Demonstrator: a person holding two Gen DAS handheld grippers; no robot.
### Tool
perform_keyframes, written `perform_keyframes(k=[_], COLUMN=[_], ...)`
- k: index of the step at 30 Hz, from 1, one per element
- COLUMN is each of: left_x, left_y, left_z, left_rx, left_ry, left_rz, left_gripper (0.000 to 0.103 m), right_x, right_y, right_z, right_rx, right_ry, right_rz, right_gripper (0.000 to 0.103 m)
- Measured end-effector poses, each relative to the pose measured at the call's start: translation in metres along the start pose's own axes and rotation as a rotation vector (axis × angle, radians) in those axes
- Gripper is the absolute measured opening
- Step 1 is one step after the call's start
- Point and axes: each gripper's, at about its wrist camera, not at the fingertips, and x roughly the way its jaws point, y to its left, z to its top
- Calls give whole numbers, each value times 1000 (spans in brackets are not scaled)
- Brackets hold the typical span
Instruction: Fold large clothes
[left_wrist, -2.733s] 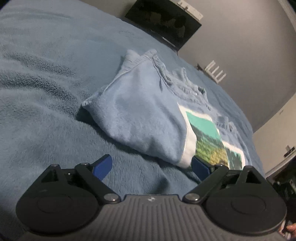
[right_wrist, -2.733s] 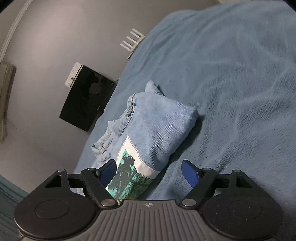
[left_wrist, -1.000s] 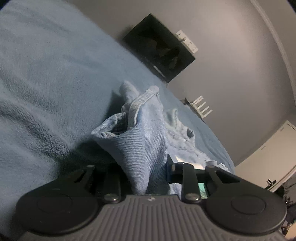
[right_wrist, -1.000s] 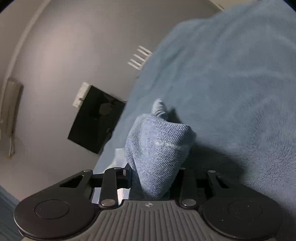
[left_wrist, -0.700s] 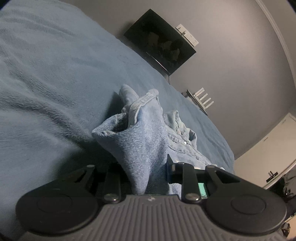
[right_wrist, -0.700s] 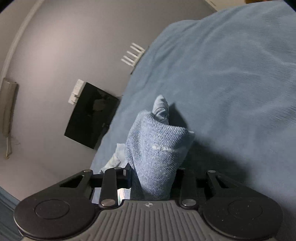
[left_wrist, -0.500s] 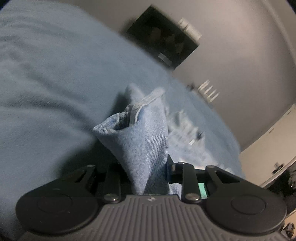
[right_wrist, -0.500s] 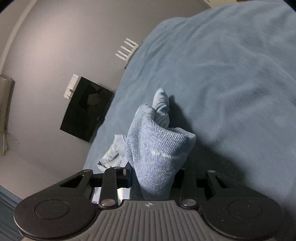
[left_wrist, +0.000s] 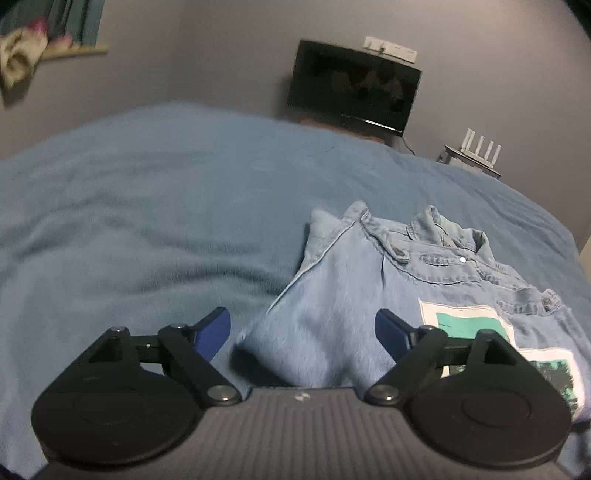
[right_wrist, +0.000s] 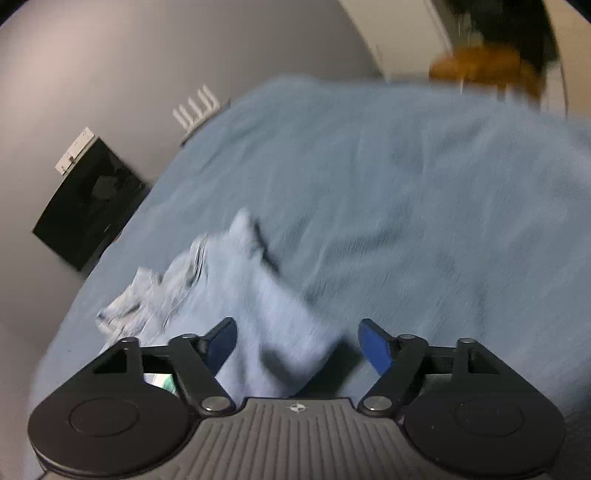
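Observation:
A light blue denim jacket (left_wrist: 388, 280) lies folded on the blue blanket (left_wrist: 147, 206), collar at the far end and a white and green printed patch (left_wrist: 469, 321) to the right. My left gripper (left_wrist: 303, 332) is open, its blue pads either side of the jacket's near folded corner, not closed on it. In the right wrist view the same jacket (right_wrist: 243, 295) is blurred, and my right gripper (right_wrist: 297, 345) is open around its near corner.
The blanket covers the bed all around (right_wrist: 406, 206). A black screen (left_wrist: 354, 86) hangs on the grey wall, and a white router with antennas (left_wrist: 476, 151) stands beyond the bed. A curtain and cloth (left_wrist: 22, 55) show at upper left.
Both grippers were shut on the jacket's lifted corners; now both are open and the corners lie down on the blanket. Both views have swung, and the right wrist view is motion-blurred.

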Motion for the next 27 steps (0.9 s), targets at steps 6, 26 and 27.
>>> perform_keyframes(k=[6,26,27], left_x=[7,58,57], left_y=[-13,-64,-63], left_z=[-1,-29,-27], left_rx=[83,412,421], left_ry=[3,125,118], left_rz=[-34,-241,-217], left_gripper=[85,83,83], right_x=[0,72,73], right_y=[39,127,122], right_z=[11,-64,-55], right_rx=[-344,-883,-833], right_ry=[20,154,160], right_rz=[102,122,113], right_gripper=[78,62,59])
